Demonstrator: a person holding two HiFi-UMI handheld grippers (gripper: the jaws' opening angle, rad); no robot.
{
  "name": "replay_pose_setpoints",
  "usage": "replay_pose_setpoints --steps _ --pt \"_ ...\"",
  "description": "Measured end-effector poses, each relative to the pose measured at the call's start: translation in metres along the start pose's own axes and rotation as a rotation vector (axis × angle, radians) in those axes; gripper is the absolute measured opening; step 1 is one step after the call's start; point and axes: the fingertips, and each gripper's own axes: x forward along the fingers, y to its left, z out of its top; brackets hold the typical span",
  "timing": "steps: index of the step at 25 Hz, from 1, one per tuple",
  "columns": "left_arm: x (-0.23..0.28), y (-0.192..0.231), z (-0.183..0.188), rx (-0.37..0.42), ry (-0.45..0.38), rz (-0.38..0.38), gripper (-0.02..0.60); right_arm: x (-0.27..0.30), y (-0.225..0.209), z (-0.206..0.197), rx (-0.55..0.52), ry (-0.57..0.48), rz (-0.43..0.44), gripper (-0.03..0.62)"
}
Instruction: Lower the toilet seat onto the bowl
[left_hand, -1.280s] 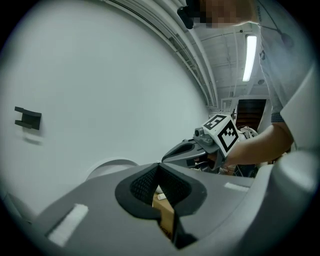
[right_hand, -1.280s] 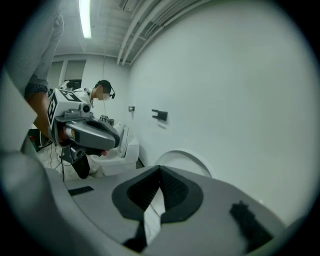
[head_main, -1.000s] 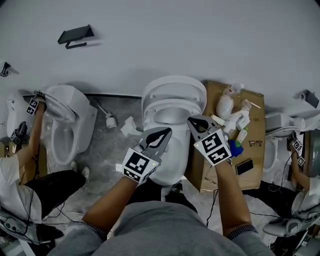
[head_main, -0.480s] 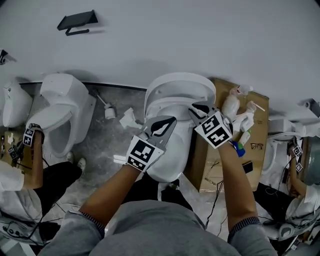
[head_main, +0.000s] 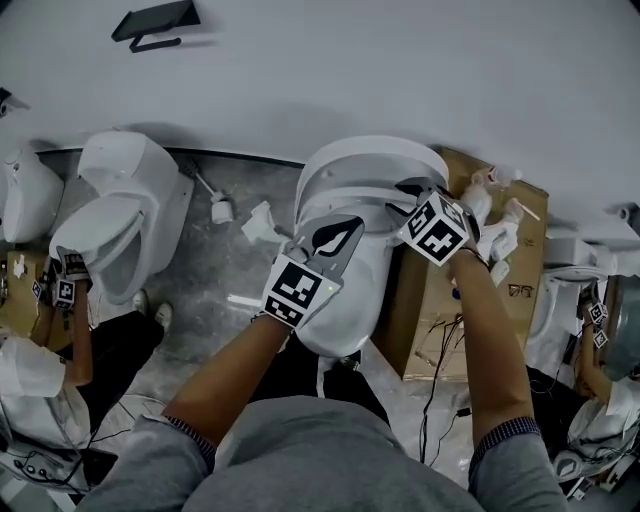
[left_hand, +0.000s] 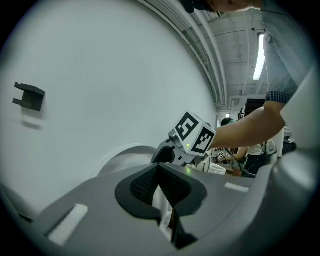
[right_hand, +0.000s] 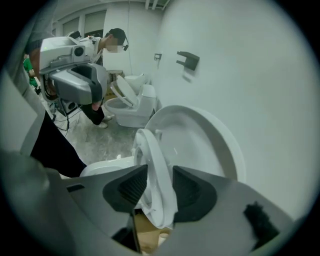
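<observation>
A white toilet stands in the middle of the head view, its lid (head_main: 372, 160) up against the wall and its bowl (head_main: 350, 292) below. In the right gripper view the seat ring (right_hand: 155, 165) stands on edge, away from the lid (right_hand: 205, 145) and above the bowl (right_hand: 102, 167). My right gripper (right_hand: 155, 187) has just been opening its jaws; the seat's rim sits between them with gaps to the pads. In the head view it (head_main: 415, 193) points down at the toilet's right side. My left gripper (head_main: 335, 232) hovers over the bowl's left, jaws (left_hand: 159, 172) shut and empty.
A cardboard box (head_main: 425, 300) with spray bottles (head_main: 495, 238) stands right of the toilet. A toilet brush (head_main: 221, 210) and crumpled paper lie on the floor to the left. Another toilet (head_main: 120, 215) and a seated person (head_main: 40, 370) are at far left. A black holder (head_main: 155, 22) hangs on the wall.
Both grippers moved up the picture toward the toilet's back. The right one tipped downward and its jaws opened around the seat's rim. The person at far left lowered their arms.
</observation>
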Motion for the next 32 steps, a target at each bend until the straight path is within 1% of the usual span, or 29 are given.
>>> replay_pose_setpoints --steps 10,11,12,13,14,21,32 --pt "0.006 0.006 -0.012 -0.008 0.013 -0.008 0.009 0.032 0.004 -0.016 -0.052 0.095 0.105 0.175" --pt "0.005 0.006 -0.013 -0.009 0.015 -0.008 0.008 0.032 0.004 -0.016 -0.06 0.097 0.103 0.171" --pt "0.004 0.006 -0.015 -0.009 0.019 -0.006 0.008 0.033 0.003 -0.015 -0.072 0.098 0.098 0.136" --pt "0.003 0.006 -0.016 -0.011 0.024 -0.004 0.008 0.033 0.003 -0.014 -0.084 0.1 0.092 0.115" --pt "0.001 0.007 -0.018 -0.015 0.027 -0.002 0.008 0.033 0.003 -0.013 -0.095 0.104 0.088 0.108" --pt "-0.006 -0.002 -0.016 -0.036 0.02 -0.013 0.008 0.028 0.013 -0.014 -0.112 0.123 0.091 0.104" --pt "-0.019 -0.029 -0.018 -0.028 0.014 -0.046 0.008 0.012 0.057 -0.018 -0.091 0.117 0.104 0.115"
